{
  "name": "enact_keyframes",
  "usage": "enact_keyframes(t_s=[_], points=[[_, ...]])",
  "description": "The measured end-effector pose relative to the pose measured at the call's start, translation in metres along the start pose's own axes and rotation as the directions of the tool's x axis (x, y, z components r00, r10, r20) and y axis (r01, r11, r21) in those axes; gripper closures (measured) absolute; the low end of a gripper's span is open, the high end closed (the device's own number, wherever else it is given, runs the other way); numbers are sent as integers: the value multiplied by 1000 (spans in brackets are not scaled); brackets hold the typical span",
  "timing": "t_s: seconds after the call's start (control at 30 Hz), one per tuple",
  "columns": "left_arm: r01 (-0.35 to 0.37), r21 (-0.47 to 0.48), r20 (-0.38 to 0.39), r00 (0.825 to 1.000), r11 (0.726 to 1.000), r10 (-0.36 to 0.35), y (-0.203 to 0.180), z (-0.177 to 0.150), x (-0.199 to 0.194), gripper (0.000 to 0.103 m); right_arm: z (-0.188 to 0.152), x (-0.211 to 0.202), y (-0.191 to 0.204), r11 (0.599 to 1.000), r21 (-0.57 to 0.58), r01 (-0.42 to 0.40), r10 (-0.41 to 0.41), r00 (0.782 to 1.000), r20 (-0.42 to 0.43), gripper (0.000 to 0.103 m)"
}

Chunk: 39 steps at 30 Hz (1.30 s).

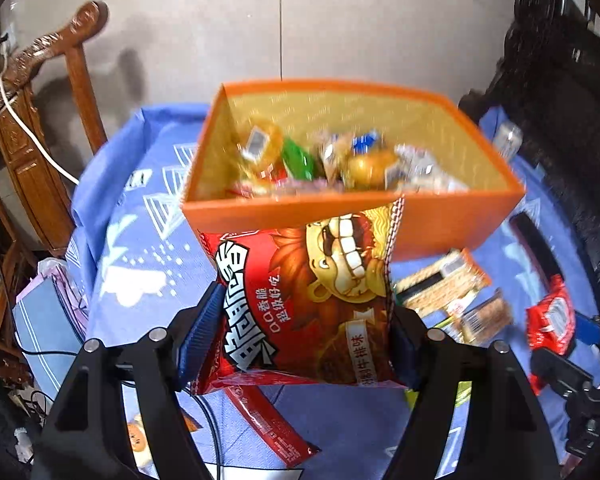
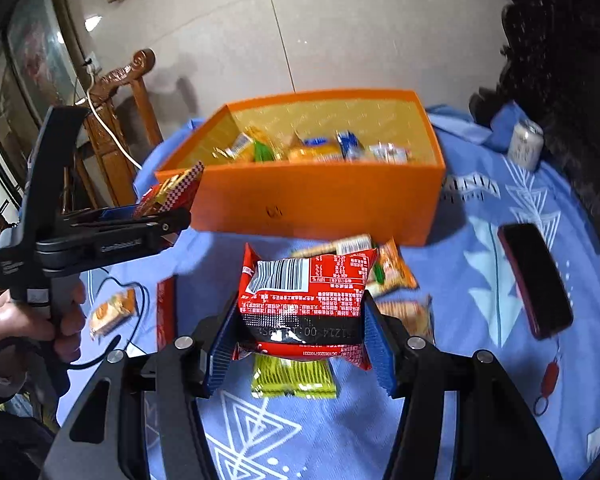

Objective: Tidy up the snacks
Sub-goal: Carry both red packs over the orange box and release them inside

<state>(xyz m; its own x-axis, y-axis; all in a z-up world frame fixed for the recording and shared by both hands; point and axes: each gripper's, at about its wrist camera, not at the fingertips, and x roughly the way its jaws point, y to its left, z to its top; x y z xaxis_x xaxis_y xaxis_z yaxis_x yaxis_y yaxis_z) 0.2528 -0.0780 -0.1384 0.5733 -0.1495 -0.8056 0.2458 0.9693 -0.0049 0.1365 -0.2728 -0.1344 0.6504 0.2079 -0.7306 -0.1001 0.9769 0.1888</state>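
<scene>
Snacks sit squeezed in both our tongs: left gripper (image 1: 304, 320) holds the lion bag (image 1: 312, 300), right gripper (image 2: 300, 340) the barcode bag (image 2: 306, 292). Orange box (image 2: 320, 200) waits above center, nearer the left one.

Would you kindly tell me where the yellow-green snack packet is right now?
In the right wrist view, the yellow-green snack packet lies on the blue cloth, directly beneath the red packet gripped by the right hand-held gripper.

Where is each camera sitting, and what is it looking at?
Left wrist: rides the left gripper, looking down past its jaws, which hold a red lion snack bag, toward the orange box.
Right wrist: rides the right gripper, jaws holding a red barcode packet; a hand shows.
Shared: box, blue cloth.
</scene>
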Motion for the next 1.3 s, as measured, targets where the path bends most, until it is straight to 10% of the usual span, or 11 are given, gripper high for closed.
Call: enact_keyframes(t_s=[0.47,1.03,1.13,1.3], points=[[33,-49,199,980,998,-23,12,77,-69,31,100,-34,13,995,-95,22,0,975,220,45],[-13,-7,158,987,1000,14,2,162,1,32,186,34,-16,995,-72,72,-54,973,222,41],[-51,-17,150,987,999,53,2,167,8,4,189,42,-15,992,-68,104,-87,971,222,18],[-42,-49,146,988,998,49,13,160,3,4,180,33,-13,994,-54,94,-79,969,235,17]])
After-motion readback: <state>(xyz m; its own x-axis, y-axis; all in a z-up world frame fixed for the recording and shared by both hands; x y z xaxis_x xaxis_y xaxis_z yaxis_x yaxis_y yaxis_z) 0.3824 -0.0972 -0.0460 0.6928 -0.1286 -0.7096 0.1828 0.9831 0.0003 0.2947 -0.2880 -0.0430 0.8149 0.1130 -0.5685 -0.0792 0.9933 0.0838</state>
